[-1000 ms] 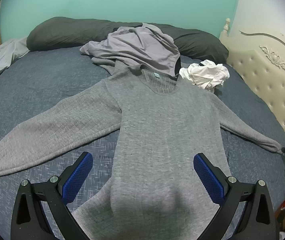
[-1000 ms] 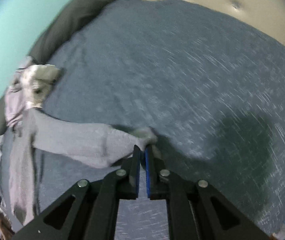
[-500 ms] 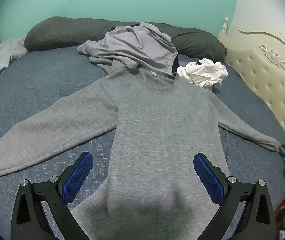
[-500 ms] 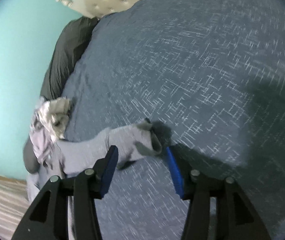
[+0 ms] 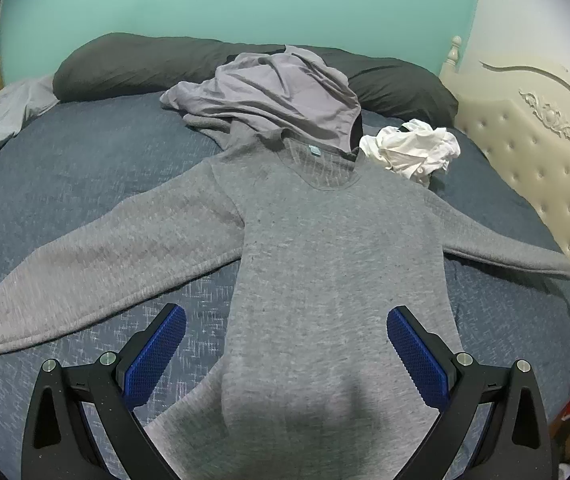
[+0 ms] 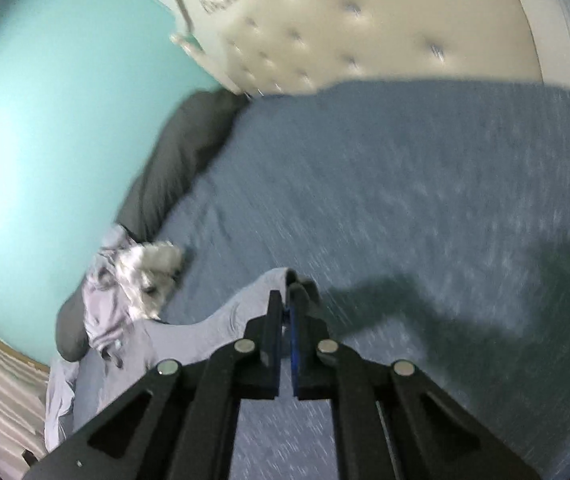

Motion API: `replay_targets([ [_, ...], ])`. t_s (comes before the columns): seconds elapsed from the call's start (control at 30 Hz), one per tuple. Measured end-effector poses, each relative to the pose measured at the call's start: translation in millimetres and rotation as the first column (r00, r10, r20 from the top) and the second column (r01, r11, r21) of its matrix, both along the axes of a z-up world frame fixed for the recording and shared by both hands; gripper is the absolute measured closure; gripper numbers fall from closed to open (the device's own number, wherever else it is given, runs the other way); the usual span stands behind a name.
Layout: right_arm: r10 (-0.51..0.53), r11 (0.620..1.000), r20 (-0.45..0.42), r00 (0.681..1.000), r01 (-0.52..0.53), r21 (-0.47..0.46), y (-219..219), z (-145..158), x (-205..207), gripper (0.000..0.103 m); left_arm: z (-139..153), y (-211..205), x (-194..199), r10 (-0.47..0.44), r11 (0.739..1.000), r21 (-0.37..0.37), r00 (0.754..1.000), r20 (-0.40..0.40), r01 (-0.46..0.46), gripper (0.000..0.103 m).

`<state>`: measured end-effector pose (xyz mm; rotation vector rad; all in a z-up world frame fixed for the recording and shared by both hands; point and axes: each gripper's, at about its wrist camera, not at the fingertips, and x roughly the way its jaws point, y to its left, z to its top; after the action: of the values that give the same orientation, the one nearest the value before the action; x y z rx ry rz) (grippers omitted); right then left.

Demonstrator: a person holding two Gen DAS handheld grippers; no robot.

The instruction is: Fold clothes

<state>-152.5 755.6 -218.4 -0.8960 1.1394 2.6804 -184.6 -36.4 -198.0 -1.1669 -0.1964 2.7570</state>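
**Sleeve cuff pinched, sweater flat on the bed**

The grey sweater (image 5: 337,264) lies spread face-up on the blue bedspread (image 5: 85,168), arms out wide. The right gripper (image 6: 287,304) has its jaws clamped on the cuff of the sleeve (image 6: 245,300). The left gripper (image 5: 285,344) hangs wide open above the hem, holding nothing. A crumpled white garment (image 5: 413,152) sits near the collar.

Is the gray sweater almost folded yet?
Not yet. The gray sweater is spread flat on the bed. The right gripper has pinched one sleeve's cuff. The left gripper is open. Every fold is left.
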Motion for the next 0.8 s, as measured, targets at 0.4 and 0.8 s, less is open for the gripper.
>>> replay_targets([
  [0.4, 0.098, 0.995, 0.316, 0.944, -0.084, -0.058, 10, -71, 16, 0.095, -1, 4, -1, -0.011, 1.000, 0.000, 1.000, 0.004, 0.011, 0.000],
  [0.8, -0.003, 1.000, 0.228, 0.974, 0.005, -0.011, 14, -39, 8, 0.067, 1, 7, -2, -0.015, 1.000, -0.004, 1.000, 0.003, 0.015, 0.000],
])
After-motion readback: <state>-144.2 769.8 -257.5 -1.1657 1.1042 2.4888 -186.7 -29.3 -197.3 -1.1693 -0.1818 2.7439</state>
